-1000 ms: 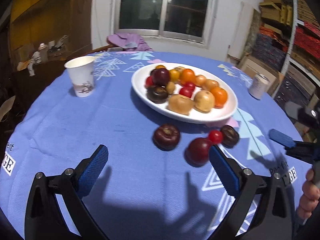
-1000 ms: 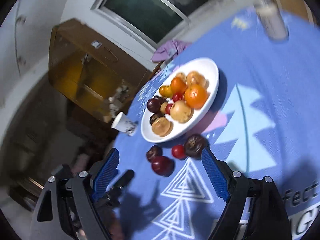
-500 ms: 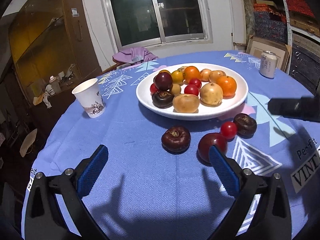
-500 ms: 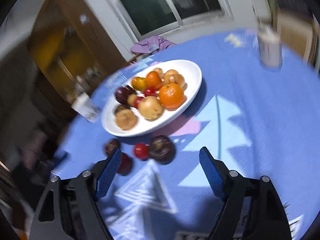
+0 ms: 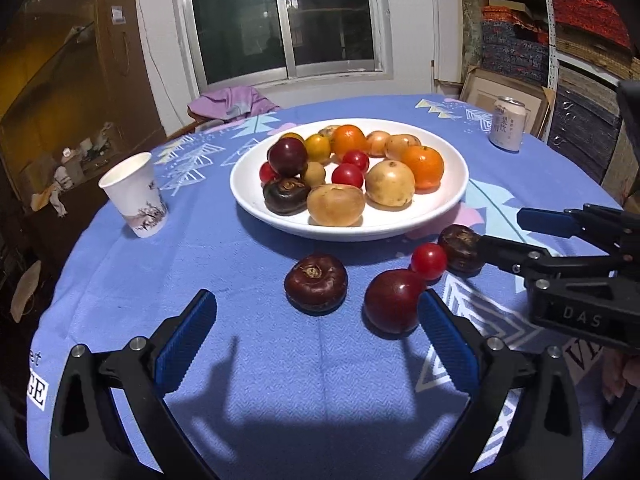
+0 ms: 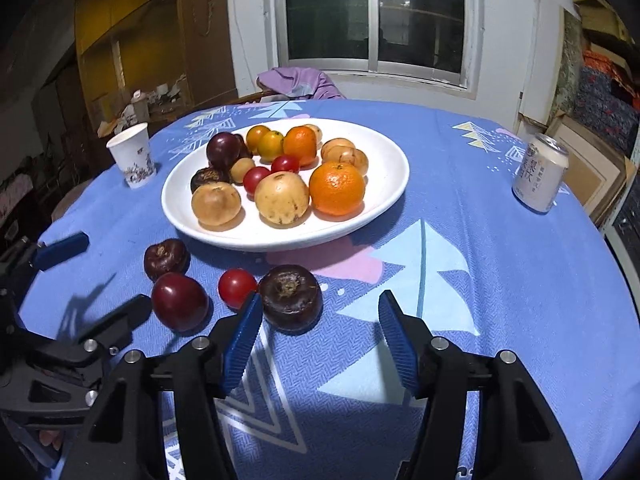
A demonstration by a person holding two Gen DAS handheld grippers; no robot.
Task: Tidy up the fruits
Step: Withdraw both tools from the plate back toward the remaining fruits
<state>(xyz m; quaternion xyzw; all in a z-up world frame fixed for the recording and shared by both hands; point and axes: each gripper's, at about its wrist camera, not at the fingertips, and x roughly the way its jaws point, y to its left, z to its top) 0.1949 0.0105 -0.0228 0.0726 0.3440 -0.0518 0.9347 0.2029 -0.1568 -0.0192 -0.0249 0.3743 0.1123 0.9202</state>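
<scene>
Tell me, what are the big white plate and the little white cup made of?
The big white plate looks like glazed ceramic: smooth, shiny, with a thick rim. The little white cup looks like paper: matte, thin-walled, with a printed picture. Neither is certain from looks alone.

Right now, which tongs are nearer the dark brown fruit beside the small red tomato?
Right. The right tongs sit open just short of the dark brown fruit; the left tongs are farther off, by the red plum.
</scene>
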